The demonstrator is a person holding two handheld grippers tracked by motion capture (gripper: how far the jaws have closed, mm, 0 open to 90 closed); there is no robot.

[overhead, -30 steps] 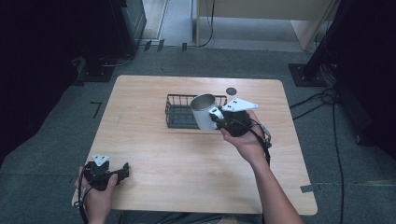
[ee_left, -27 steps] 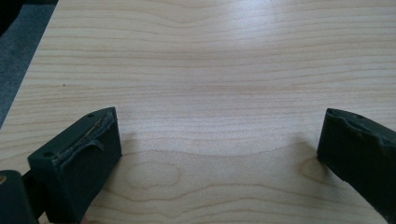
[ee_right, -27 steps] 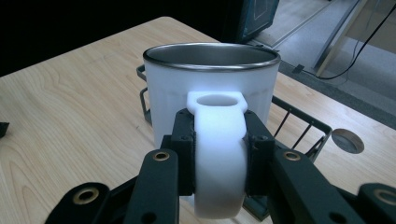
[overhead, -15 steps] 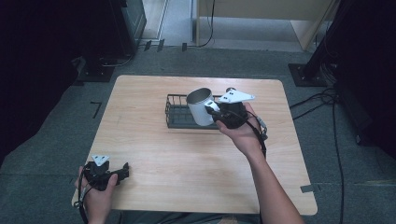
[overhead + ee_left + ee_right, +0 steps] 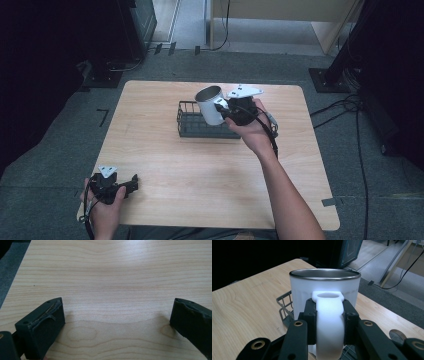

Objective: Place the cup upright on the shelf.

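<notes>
A white mug (image 5: 210, 105) with a metal rim hangs upright in the air above the black wire basket (image 5: 192, 129) at the middle of the table. My right gripper (image 5: 223, 109) is shut on the mug's handle (image 5: 329, 322); in the right gripper view both jaws clamp the white handle from either side, with the mug (image 5: 324, 287) straight ahead and the basket (image 5: 285, 307) below it. Near the table's front left corner my left gripper (image 5: 131, 182) rests low over the wood; its jaws stand wide apart with only bare tabletop (image 5: 112, 290) between them.
A small round dark disc (image 5: 397, 335) lies on the table just beyond the basket. Dark equipment stands and cables ring the table on the grey floor. The wooden table (image 5: 210, 185) is bare between the basket and the front edge.
My right hand has carried the mug up and away from the person, so it now hangs over the basket's rear part. The left hand has stayed put.
</notes>
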